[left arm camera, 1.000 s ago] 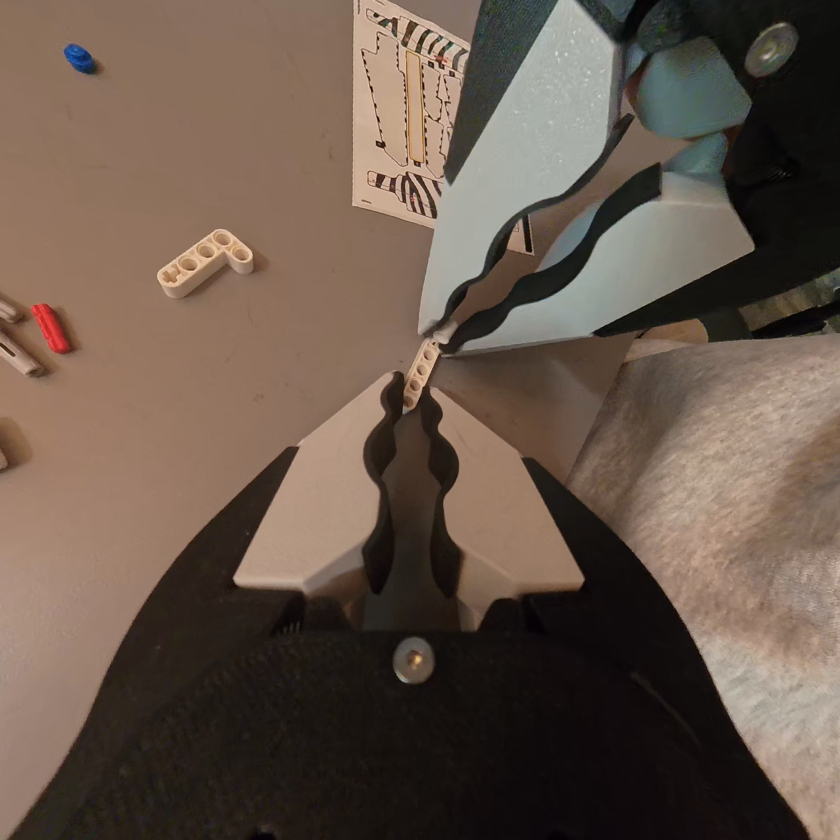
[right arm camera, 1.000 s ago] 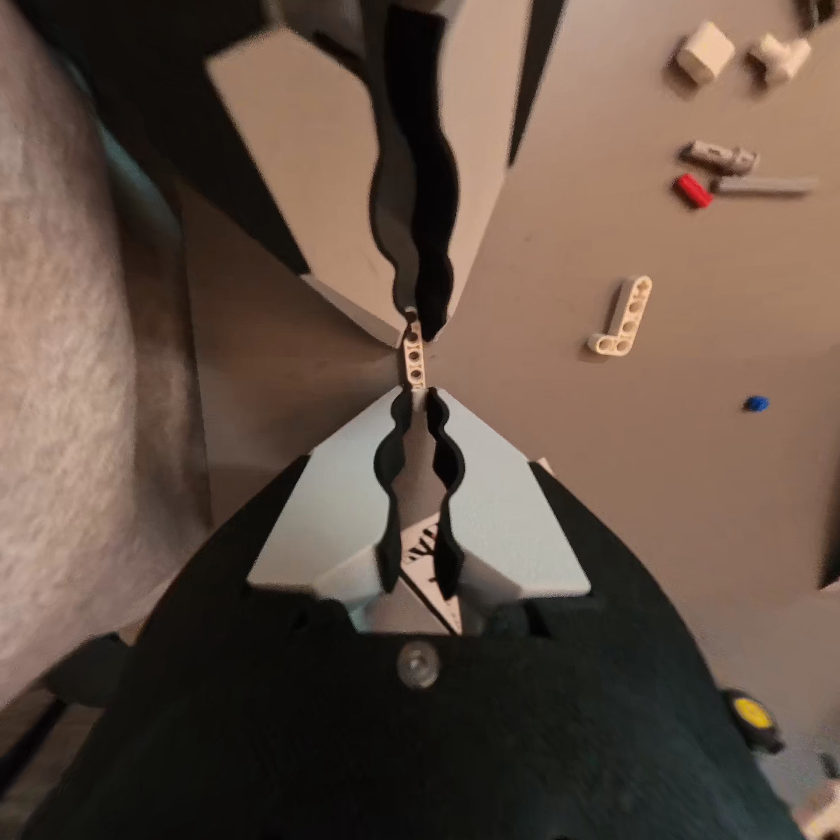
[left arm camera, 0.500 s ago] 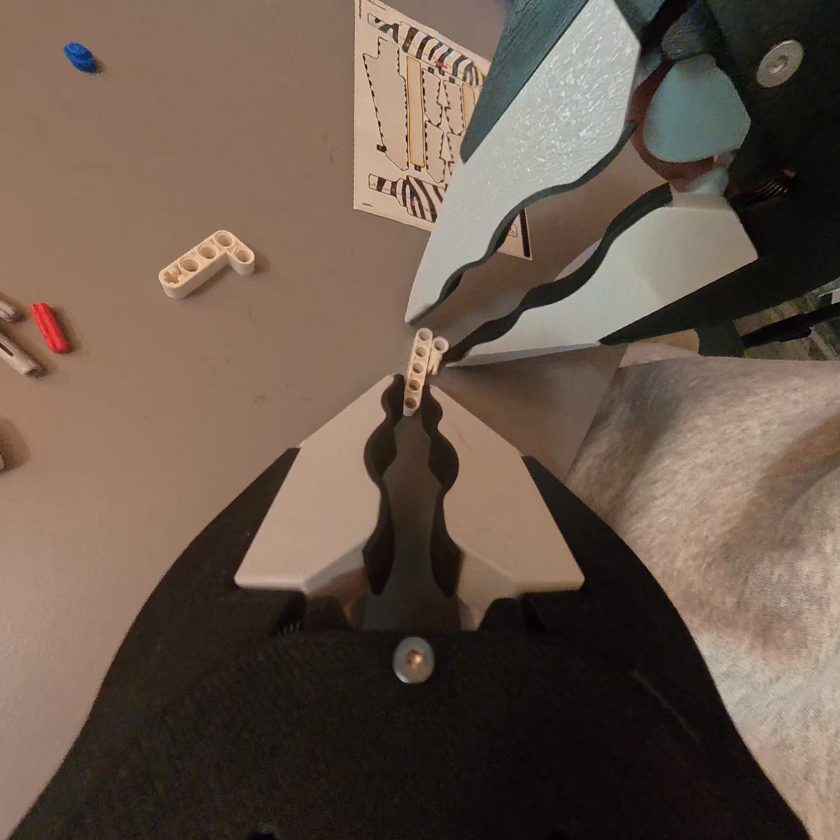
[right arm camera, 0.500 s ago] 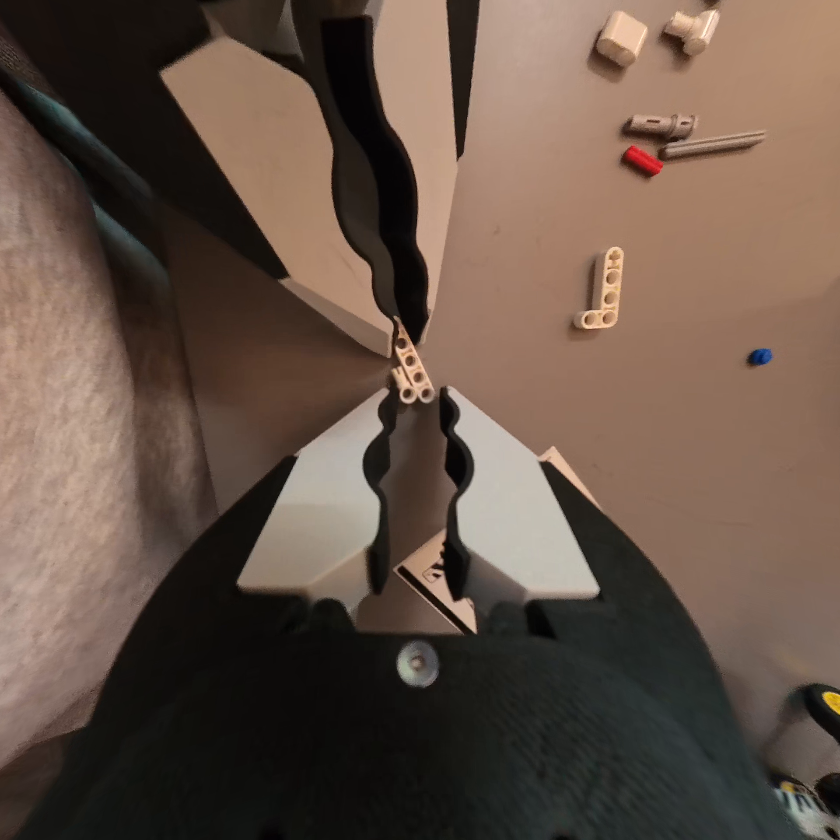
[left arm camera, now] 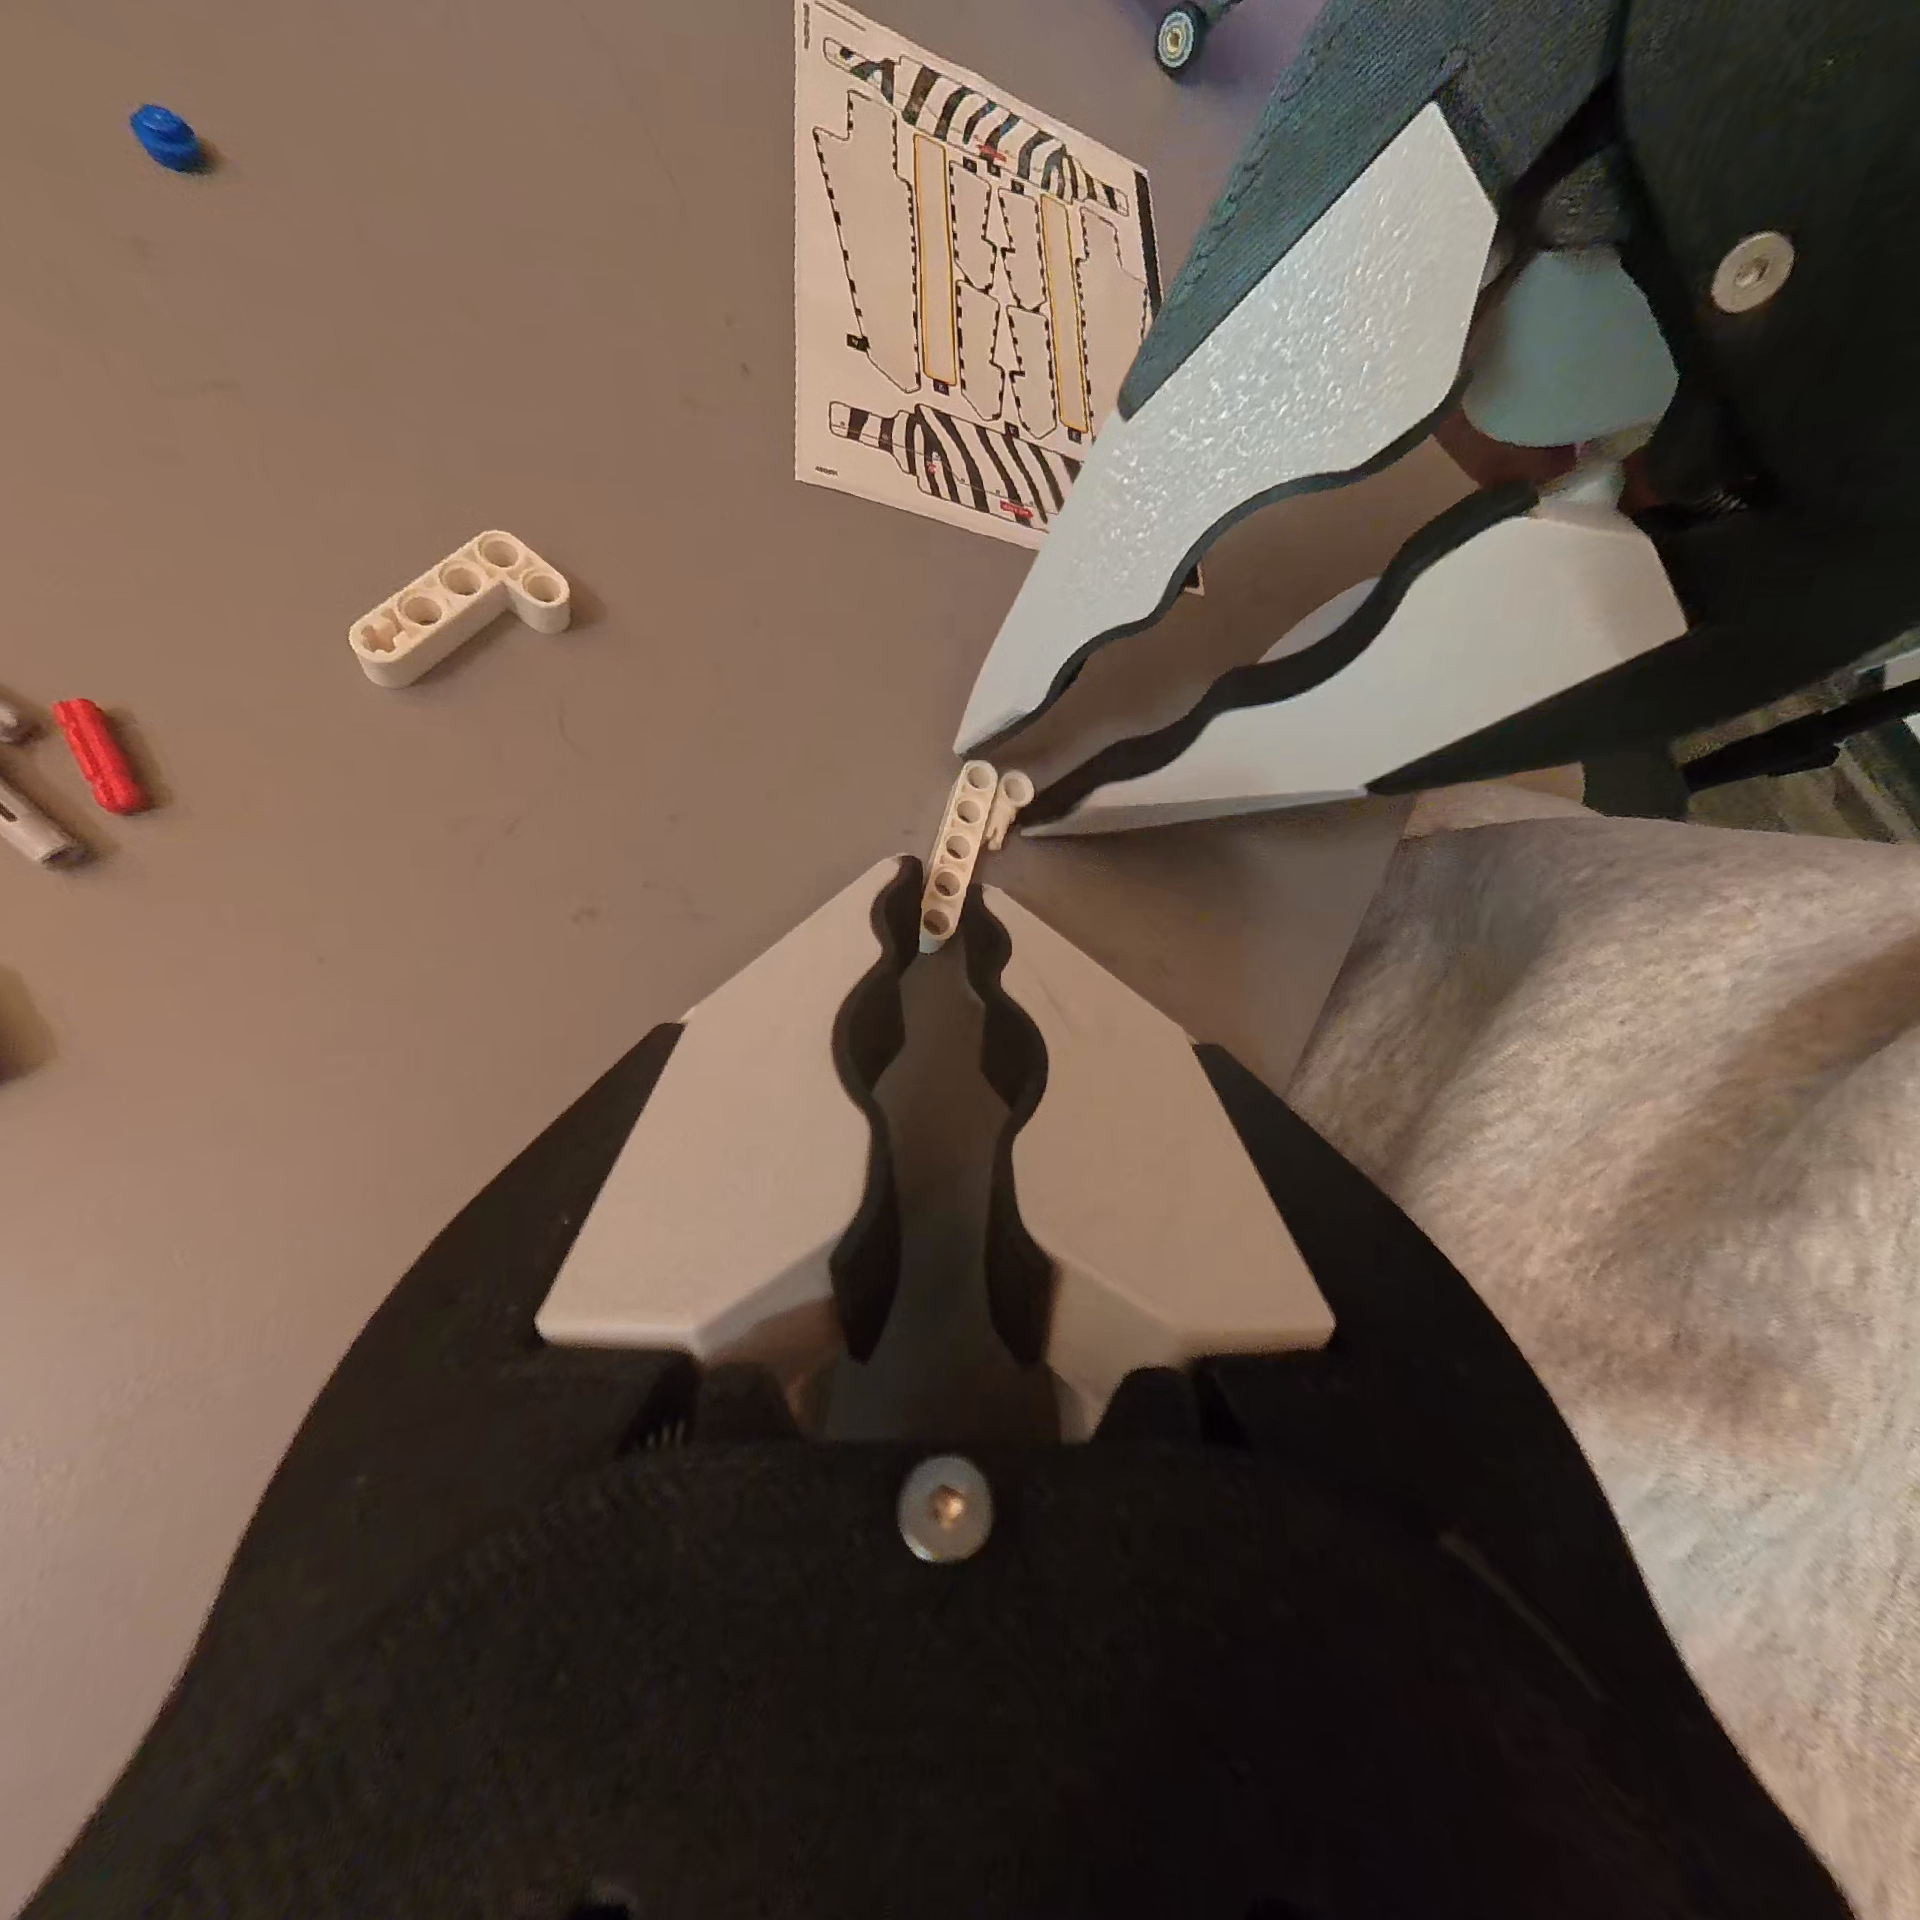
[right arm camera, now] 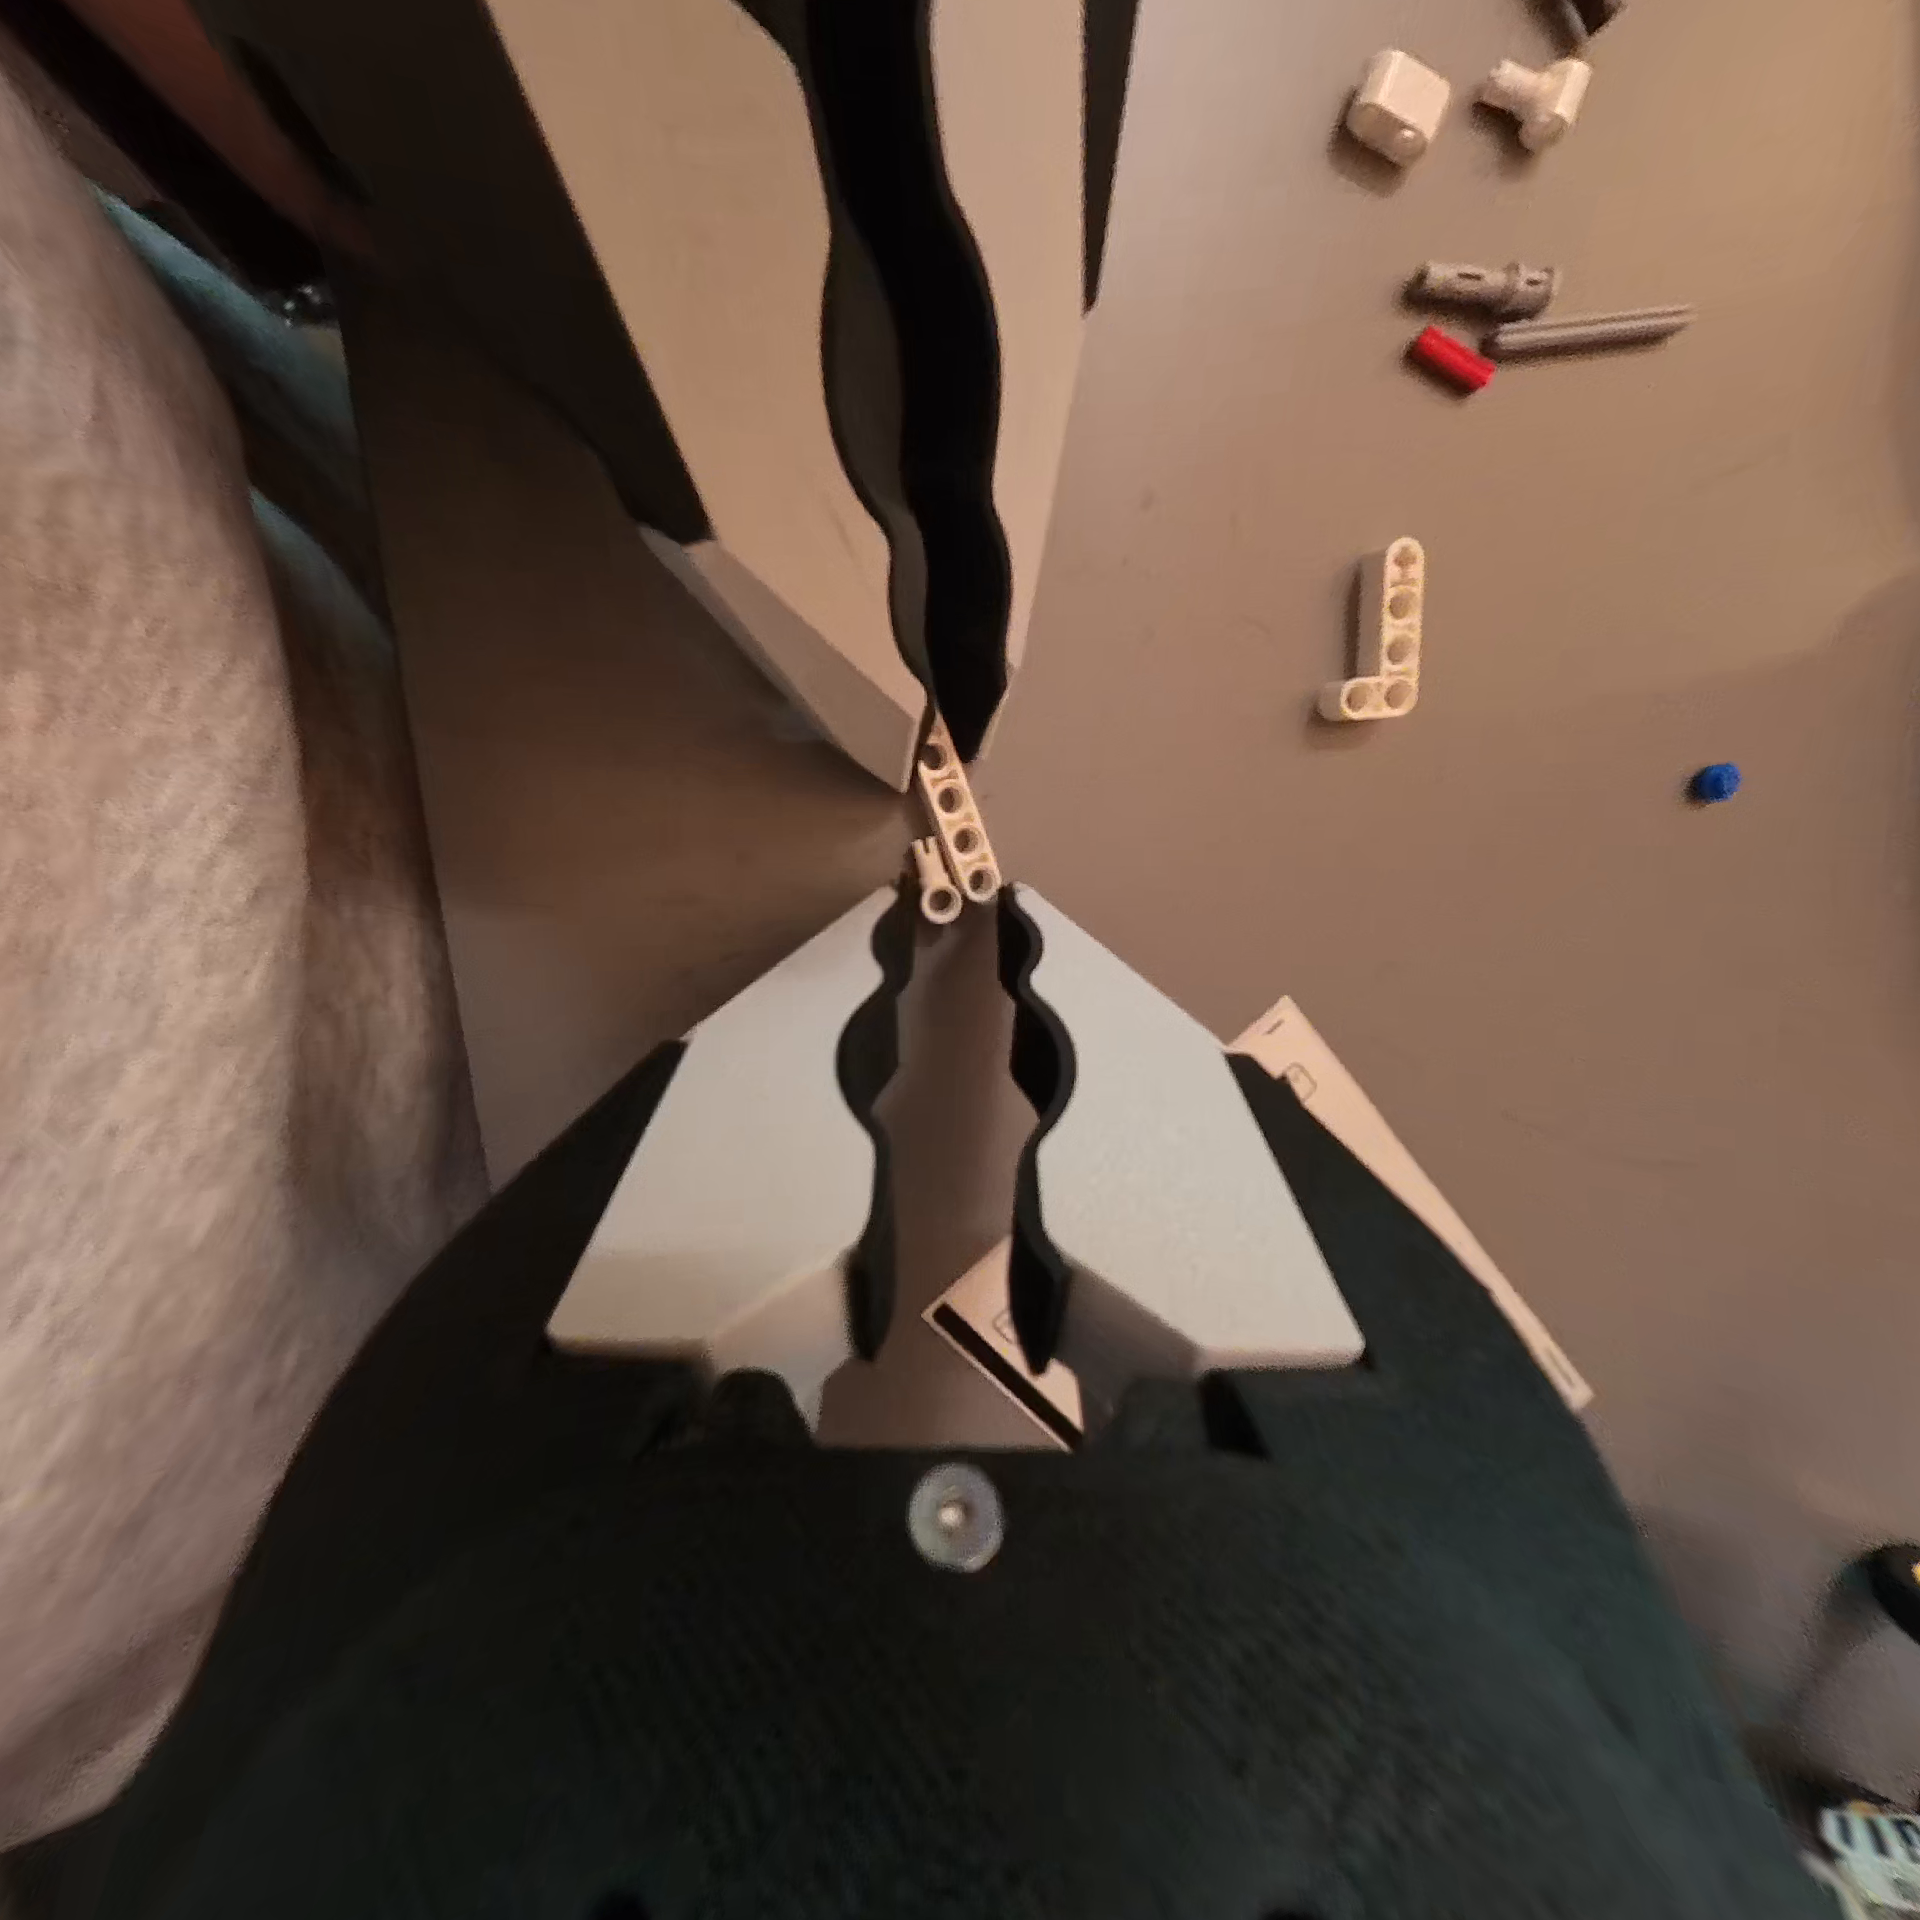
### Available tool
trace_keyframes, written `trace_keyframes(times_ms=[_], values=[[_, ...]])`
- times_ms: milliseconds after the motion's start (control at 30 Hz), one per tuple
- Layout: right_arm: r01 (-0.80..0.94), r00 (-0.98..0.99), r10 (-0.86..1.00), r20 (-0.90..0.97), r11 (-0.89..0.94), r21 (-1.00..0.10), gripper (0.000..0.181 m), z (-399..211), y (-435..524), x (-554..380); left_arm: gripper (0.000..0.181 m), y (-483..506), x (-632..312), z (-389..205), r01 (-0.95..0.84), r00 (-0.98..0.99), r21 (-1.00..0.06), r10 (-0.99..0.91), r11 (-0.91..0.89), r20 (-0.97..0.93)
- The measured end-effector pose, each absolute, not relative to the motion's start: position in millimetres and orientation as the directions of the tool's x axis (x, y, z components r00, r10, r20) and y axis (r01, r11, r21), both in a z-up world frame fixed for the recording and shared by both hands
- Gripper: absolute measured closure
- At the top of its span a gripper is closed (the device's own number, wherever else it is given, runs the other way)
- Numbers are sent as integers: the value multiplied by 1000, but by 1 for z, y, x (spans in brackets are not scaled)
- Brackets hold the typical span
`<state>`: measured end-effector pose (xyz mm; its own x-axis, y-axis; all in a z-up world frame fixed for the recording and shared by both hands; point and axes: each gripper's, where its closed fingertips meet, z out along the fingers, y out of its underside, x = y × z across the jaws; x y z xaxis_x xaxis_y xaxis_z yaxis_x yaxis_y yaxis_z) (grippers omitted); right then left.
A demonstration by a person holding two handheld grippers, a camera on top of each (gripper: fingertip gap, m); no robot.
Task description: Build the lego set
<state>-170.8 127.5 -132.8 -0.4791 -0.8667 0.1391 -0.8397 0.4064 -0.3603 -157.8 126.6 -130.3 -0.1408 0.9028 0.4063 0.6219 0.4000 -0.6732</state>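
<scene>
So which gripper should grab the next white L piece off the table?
Probably the right gripper: it is open, while the left gripper is shut on the white beam. The L piece lies loose.

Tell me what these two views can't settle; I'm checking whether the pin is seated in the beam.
- Left wrist view: the beam's lower end sits hidden between the left gripper's fingers.
- Both views: the small pin is too small to show whether it is seated.
- Right wrist view: motion blur smears the right gripper; contact with the pin is unclear.
- Left wrist view: grey parts are cut off by the left edge.
</scene>
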Motion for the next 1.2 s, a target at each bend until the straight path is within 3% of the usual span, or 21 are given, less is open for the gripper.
trace_keyframes(times_ms=[133, 267, 433, 500, 567, 767, 933, 1033, 1200], values=[[-788, -541, -834, 111, 456, -413, 175, -132, 129, -176, 173, 127, -158, -129, 616, -135, -669, 893, 416, 430], [-732, -594, -798, 102, 483, -481, 175, -123, 131, -181, 161, 126, -158, -120, 571, -116, -702, 888, 426, 445], [-695, -589, -795, 147, 405, -594, 175, -96, 133, -171, 155, 138, -165, -88, 431, 22, -765, 842, 479, 539], [-701, -566, -801, 194, 344, -625, 175, -85, 135, -164, 160, 144, -168, -77, 397, 85, -750, 792, 530, 604], [-722, -541, -799, 260, 283, -632, 175, -75, 136, -162, 178, 145, -167, -67, 360, 125, -741, 757, 567, 641], [-638, -541, -811, 222, 225, -736, 175, -46, 144, -152, 179, 152, -157, -37, 280, 274, -752, 701, 597, 659], [-499, -533, -836, 130, 187, -846, 169, -15, 148, -141, 178, 158, -144, -10, 236, 453, -671, 531, 703, 716], [-496, -488, -863, 132, 149, -856, 170, -5, 155, -134, 179, 161, -137, 1, 250, 551, -600, 398, 760, 733], [-482, -446, -892, 72, 171, -859, 174, 1, 161, -124, 179, 166, -130, 9, 248, 615, -594, 350, 765, 707]])
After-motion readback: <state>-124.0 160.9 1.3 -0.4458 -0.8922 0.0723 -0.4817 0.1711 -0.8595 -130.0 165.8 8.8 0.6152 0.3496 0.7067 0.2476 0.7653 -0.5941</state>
